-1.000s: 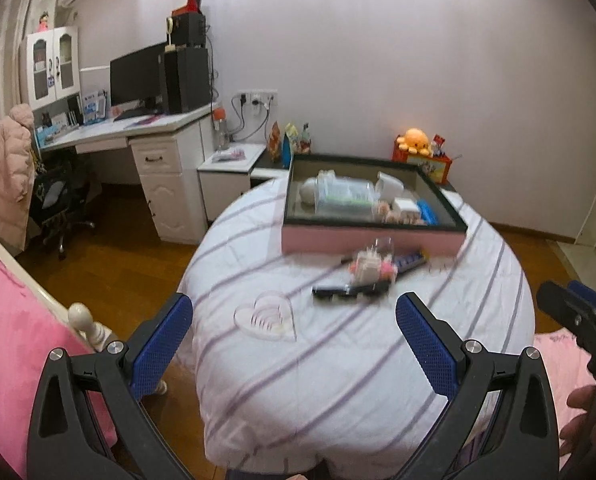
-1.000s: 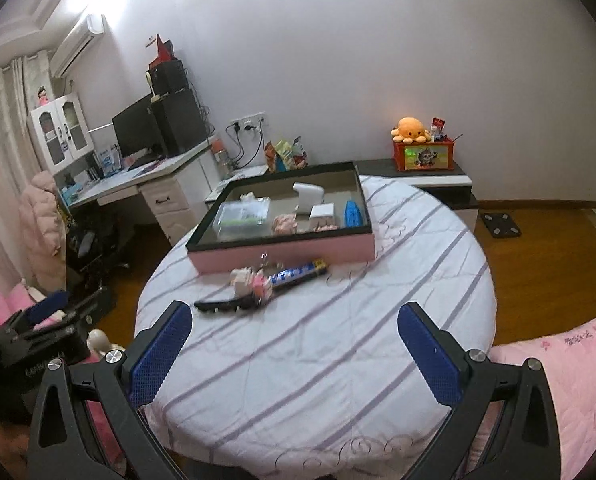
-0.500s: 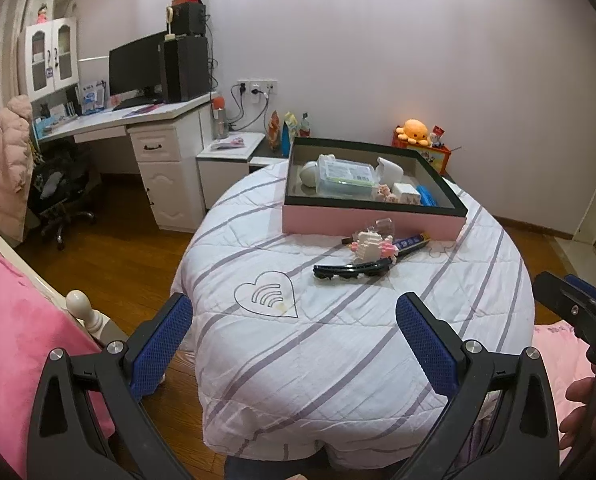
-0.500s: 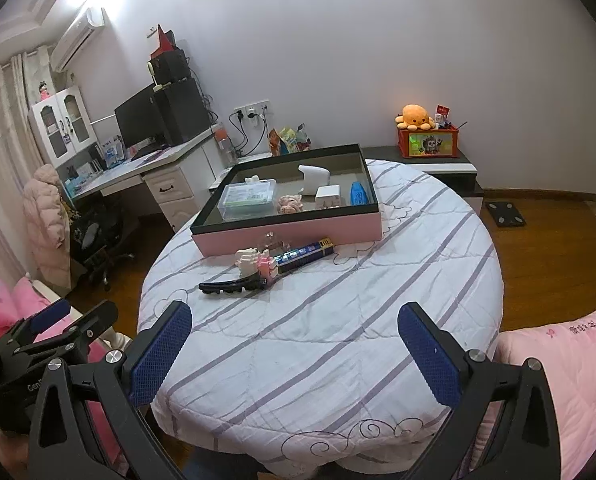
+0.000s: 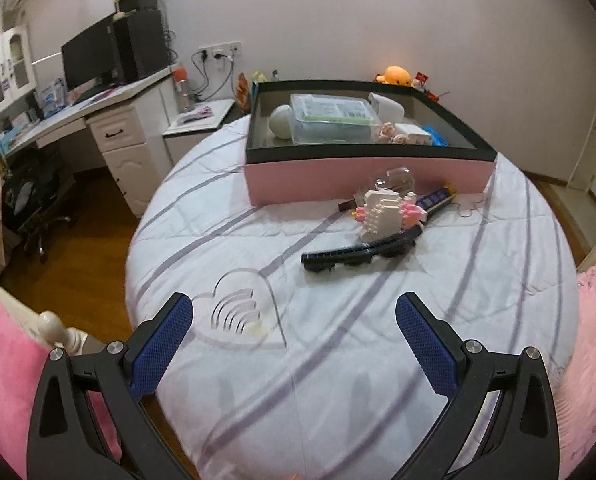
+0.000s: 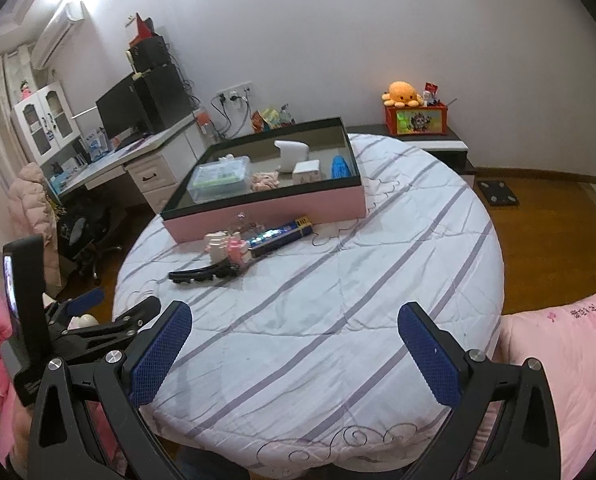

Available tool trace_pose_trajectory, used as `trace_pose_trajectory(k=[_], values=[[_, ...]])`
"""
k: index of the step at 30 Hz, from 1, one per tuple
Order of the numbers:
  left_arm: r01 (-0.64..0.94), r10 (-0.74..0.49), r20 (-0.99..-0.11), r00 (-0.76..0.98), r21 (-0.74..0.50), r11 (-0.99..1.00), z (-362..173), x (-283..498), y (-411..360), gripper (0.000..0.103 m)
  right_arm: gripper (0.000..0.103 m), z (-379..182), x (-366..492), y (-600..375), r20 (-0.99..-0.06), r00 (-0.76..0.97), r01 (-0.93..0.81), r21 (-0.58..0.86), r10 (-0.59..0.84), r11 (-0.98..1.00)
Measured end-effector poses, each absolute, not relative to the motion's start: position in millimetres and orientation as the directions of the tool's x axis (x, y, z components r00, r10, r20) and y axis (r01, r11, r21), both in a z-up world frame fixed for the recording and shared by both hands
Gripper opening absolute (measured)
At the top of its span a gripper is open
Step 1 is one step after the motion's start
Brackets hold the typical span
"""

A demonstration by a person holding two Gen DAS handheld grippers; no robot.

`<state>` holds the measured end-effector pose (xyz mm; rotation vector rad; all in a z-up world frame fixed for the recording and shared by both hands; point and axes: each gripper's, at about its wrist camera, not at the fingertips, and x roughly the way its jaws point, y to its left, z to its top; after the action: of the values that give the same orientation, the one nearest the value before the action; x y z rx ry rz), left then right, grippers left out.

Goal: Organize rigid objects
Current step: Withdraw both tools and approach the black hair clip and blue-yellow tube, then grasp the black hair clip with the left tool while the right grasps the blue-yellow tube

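Observation:
On a round table with a white striped cloth point(image 5: 338, 360) point(image 6: 338, 320) stands a pink box with a black rim point(image 5: 362, 172) point(image 6: 265, 208), holding several items. In front of it lie a black curved comb-like piece point(image 5: 358, 252) point(image 6: 205, 272), a white and pink brick toy point(image 5: 386, 208) point(image 6: 225, 246), a small clear glass item point(image 5: 398, 178) and a blue and yellow bar point(image 5: 434, 200) point(image 6: 281, 234). My left gripper point(image 5: 293, 344) is open, well short of the black piece. My right gripper point(image 6: 293, 348) is open over the near cloth, with nothing between its fingers. The left gripper point(image 6: 109, 308) shows at the right wrist view's left edge.
A white desk point(image 6: 137, 160) with a monitor point(image 6: 125, 112) and a black chair point(image 6: 85, 228) stand at the left. A low shelf with a red box point(image 6: 416, 120) and an orange plush point(image 6: 402, 92) lines the far wall. Pink bedding point(image 6: 558, 340) lies at the right, wood floor around.
Both grippers have moved forward toward the table, the left one more, so the objects look larger. Both stayed open. Nothing on the table has moved.

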<state>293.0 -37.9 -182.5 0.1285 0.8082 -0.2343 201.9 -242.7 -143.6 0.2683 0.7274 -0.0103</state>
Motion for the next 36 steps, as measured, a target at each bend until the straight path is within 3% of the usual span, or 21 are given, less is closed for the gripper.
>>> trace_pose_trajectory(k=[13,16,18,21,26,28,29,30,32,34,36], values=[[0.505,-0.264,-0.793,0.548,0.062,0.861,-222,363,-80,0.101,0.103,-176,259,-254,-0.727,0.683,0.166,0.245,0.067,0.955],[0.545,-0.335,-0.794,0.507,-0.006,0.839,-221,364,-79,0.085,0.103,-182,269,-257,-0.738,0.672,0.179,0.247,0.065,0.952],[0.559,-0.353,-0.791,0.5,-0.017,0.829,-219,360,-81,0.066,0.103,-186,275,-259,-0.744,0.665,0.184,0.257,0.073,0.949],[0.582,-0.372,-0.792,0.484,-0.026,0.813,-215,350,-85,0.045,0.103,-190,281,-261,-0.749,0.658,0.187,0.26,0.076,0.947],[0.591,-0.377,-0.789,0.484,-0.023,0.807,-212,343,-94,0.046,0.103,-197,284,-264,-0.761,0.643,0.197,0.264,0.079,0.944],[0.576,-0.359,-0.784,0.506,-0.003,0.818,-213,343,-95,0.058,0.103,-198,286,-265,-0.765,0.639,0.201,0.265,0.079,0.943],[0.563,-0.343,-0.784,0.517,0.009,0.827,-214,344,-97,0.075,0.103,-198,286,-265,-0.765,0.638,0.201,0.266,0.08,0.943],[0.555,-0.335,-0.783,0.523,0.015,0.832,-215,344,-96,0.08,0.103,-198,286,-266,-0.766,0.639,0.201,0.264,0.078,0.943],[0.563,-0.353,-0.783,0.512,-0.005,0.826,-216,346,-99,0.079,0.103,-198,286,-266,-0.766,0.639,0.204,0.26,0.072,0.944],[0.573,-0.356,-0.785,0.508,-0.001,0.82,-216,347,-101,0.069,0.103,-198,285,-267,-0.767,0.638,0.208,0.26,0.071,0.943],[0.596,-0.377,-0.784,0.493,-0.011,0.803,-214,343,-102,0.041,0.103,-200,285,-268,-0.769,0.636,0.212,0.262,0.07,0.942]])
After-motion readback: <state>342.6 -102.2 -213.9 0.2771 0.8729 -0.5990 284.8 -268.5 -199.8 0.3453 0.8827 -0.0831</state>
